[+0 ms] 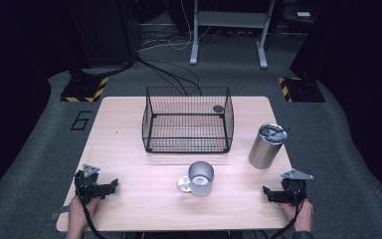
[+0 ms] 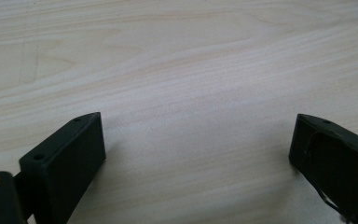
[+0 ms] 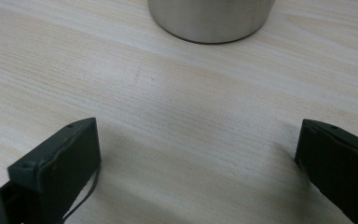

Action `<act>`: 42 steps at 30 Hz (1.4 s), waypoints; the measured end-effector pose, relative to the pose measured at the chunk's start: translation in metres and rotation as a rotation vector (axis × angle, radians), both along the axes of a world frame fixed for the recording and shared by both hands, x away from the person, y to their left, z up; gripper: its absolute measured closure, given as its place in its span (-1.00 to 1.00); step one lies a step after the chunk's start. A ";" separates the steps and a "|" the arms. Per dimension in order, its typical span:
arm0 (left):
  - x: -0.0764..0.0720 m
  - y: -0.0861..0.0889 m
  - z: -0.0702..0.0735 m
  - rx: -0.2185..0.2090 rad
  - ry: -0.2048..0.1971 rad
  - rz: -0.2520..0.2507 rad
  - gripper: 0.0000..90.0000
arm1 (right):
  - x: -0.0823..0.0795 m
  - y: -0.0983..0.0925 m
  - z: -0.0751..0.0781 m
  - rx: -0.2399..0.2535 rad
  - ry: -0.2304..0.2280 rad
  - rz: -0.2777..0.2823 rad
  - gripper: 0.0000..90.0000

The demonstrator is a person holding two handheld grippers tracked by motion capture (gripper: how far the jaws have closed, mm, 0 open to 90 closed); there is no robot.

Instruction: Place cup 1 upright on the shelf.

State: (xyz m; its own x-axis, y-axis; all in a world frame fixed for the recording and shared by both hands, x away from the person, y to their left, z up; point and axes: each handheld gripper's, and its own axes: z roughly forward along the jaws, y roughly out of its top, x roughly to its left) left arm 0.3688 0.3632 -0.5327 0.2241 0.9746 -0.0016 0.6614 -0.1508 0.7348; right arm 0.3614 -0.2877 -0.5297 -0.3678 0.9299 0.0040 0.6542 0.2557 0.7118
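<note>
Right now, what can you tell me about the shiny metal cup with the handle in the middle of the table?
The shiny silver metal mug stands upright on the light wooden table, in front of the black wire basket. It is round, with brushed steel walls and an open top, and looks empty inside. Its looped handle sticks out to the left in the high view, toward the person's edge. Only the table touches it; both grippers rest far off.
</note>
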 end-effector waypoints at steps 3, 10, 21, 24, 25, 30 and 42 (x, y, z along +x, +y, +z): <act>0.005 -0.001 0.001 0.000 0.014 -0.009 -0.97 | 0.000 0.000 0.000 0.002 0.002 -0.004 -1.00; 0.007 -0.001 0.001 0.008 0.014 -0.003 -0.97 | 0.000 0.000 0.000 -0.004 -0.003 0.000 -1.00; 0.005 -0.003 0.000 0.001 0.009 0.002 -0.97 | 0.001 0.001 0.001 -0.011 0.005 0.006 -1.00; 0.006 -0.001 0.001 0.008 0.022 0.002 -0.97 | 0.000 0.004 0.002 -0.042 -0.011 0.001 -1.00; 0.006 -0.001 0.001 0.006 0.015 0.011 -0.97 | 0.000 0.006 0.003 -0.031 0.000 -0.015 -1.00; 0.006 -0.001 0.001 0.005 0.015 0.014 -0.97 | 0.002 0.005 0.006 0.014 0.029 0.004 -1.00; 0.005 -0.002 0.001 0.007 0.015 0.016 -0.96 | 0.001 0.008 0.038 0.077 -0.003 -0.002 -1.00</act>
